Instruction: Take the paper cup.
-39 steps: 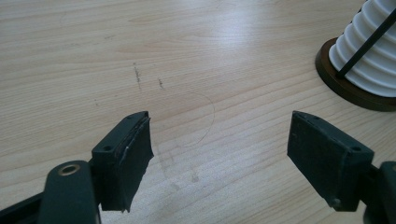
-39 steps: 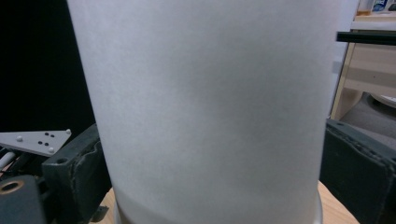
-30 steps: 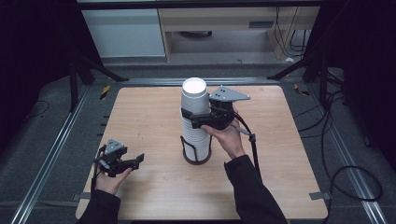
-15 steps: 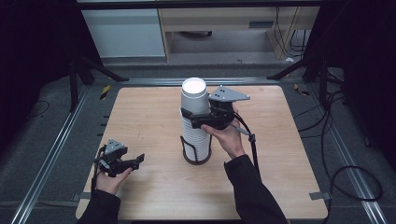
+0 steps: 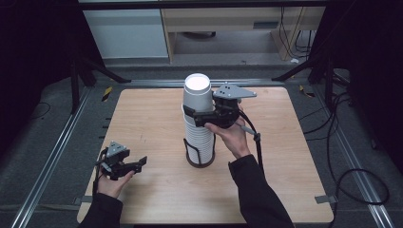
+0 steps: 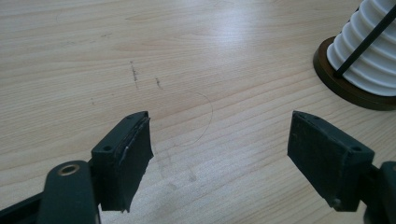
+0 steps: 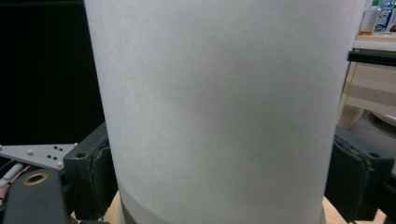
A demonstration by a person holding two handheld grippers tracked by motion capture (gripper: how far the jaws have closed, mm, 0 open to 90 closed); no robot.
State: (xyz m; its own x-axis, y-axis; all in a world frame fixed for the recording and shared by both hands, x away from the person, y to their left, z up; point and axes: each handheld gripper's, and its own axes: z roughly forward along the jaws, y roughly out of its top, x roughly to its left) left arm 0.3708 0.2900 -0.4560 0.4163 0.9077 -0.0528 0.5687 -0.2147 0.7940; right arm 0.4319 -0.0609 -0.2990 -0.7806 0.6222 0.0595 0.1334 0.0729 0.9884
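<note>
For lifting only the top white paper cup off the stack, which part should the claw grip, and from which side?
Grip the smooth side wall of the top white paper cup, above the ribbed rims of the white stack, coming level from the side, probably as the right claw does now. The cup sits upside down, bottom up, so no open rim is offered from above.

Lab: black-curtained rig, floor rails (image 5: 57, 152), cables (image 5: 342, 156), wooden table (image 5: 152, 114).

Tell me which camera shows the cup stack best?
The high view: the whole stack of white paper cups stands in its holder. The right gripper view gives the top cup's wall close up; the left gripper view catches its ribbed bottom.
</note>
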